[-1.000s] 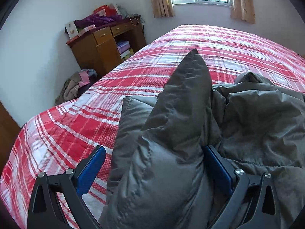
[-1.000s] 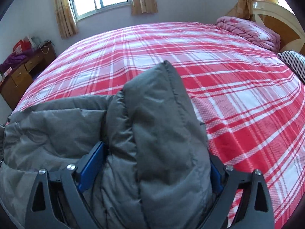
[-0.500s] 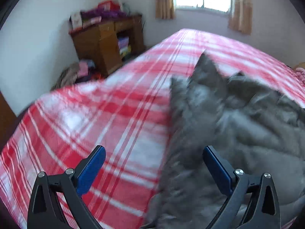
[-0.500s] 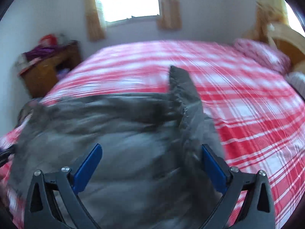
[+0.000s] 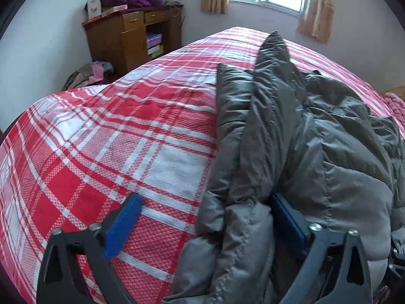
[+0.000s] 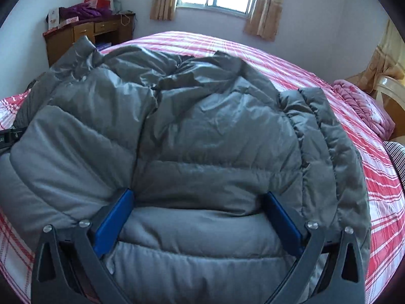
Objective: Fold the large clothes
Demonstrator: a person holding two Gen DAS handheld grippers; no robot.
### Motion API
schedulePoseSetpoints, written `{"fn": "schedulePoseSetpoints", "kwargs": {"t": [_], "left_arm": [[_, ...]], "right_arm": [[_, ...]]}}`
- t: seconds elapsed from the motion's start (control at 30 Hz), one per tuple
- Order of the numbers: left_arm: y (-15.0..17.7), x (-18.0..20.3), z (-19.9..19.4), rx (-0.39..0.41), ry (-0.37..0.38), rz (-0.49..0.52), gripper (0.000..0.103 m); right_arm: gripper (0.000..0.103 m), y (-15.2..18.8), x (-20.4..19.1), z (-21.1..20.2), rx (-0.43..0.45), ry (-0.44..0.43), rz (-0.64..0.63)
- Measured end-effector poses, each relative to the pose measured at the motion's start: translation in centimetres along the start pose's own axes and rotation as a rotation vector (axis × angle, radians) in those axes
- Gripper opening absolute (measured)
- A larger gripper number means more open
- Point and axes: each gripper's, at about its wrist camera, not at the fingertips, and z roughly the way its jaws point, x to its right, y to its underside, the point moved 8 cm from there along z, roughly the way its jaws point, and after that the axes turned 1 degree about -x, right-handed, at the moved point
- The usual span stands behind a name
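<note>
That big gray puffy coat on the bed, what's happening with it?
A person is folding the gray puffy coat on the red plaid bed, using two hand-held grippers. Both the left gripper and the right gripper are open, with bunched-up coat lying between their blue pads. The coat sits in a loose, lumpy heap, so the fold isn't neat yet.
</note>
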Motion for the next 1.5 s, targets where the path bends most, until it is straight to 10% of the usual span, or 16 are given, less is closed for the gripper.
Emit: {"fn": "schedulePoseSetpoints", "kwargs": {"t": [0.1,0.23,0.33,0.4,0.83,1.2,1.5], "left_arm": [[0.1,1.7,-0.7,0.01,0.093,0.029,0.057],[0.3,2.6,-0.7,-0.006,0.166,0.003,0.055],[-0.1,3.1,-0.9,0.01,0.194,0.042,0.017],[-0.1,3.4,-1.4,0.017,0.182,0.072,0.01],[-1.8,0.1,-9.7,0.143,0.176,0.104,0.006],[-5.7,-1.1,-22.6,0.342,0.059,0.164,0.006],[-5.9,15.1,-22.6,0.433,0.09,0.422,0.006]], "right_arm": [[0.103,0.2,-0.1,0.2,0.002,0.005,-0.003],[0.103,0.1,0.1,0.3,0.013,0.006,0.001],[0.103,0.3,-0.3,0.1,0.02,0.007,0.002],[0.103,0.5,-0.6,-0.1,0.024,0.006,0.004],[0.103,0.8,-3.4,-1.9,0.033,0.07,-0.05],[0.103,0.4,-13.5,-5.4,0.035,-0.21,-0.147],[0.103,2.4,2.9,-9.5,0.147,-0.156,0.129]]}}
